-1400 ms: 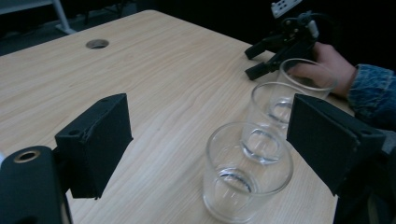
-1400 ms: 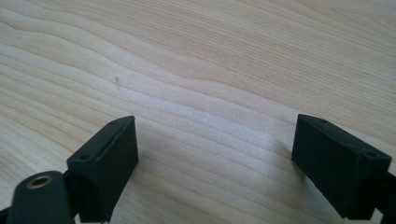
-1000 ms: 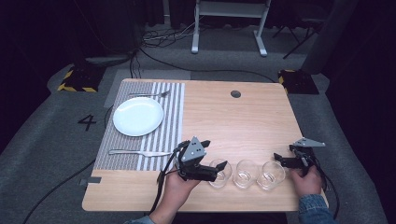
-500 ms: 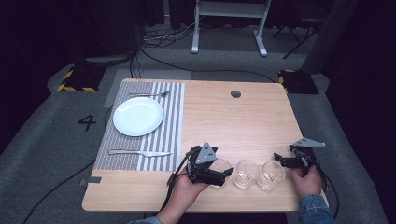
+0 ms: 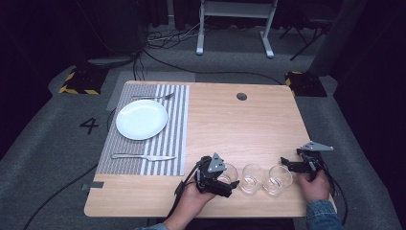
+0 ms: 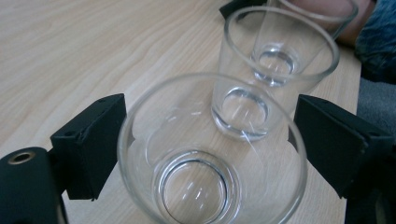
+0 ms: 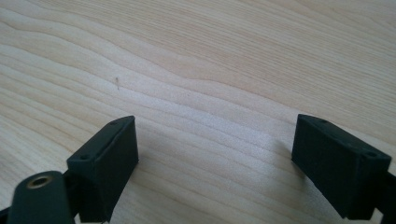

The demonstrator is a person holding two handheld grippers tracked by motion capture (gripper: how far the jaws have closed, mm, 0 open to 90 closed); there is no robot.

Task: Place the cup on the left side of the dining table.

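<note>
Left gripper: jaws spread around the left glass, one on each side; whether they touch it I cannot tell.
Left glass: upright on the table, near the front edge, first in a row of three.
Middle glass: just beside it.
Right glass: last in the row.
Right gripper: spread, holding nothing, just right of the right glass.
Placemat: table's left, carrying plate, knife, fork.

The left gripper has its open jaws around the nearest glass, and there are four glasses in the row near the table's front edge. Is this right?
Not quite: the row has three glasses, not four, as the high view shows. The left gripper does have its open jaws around the nearest glass.
</note>
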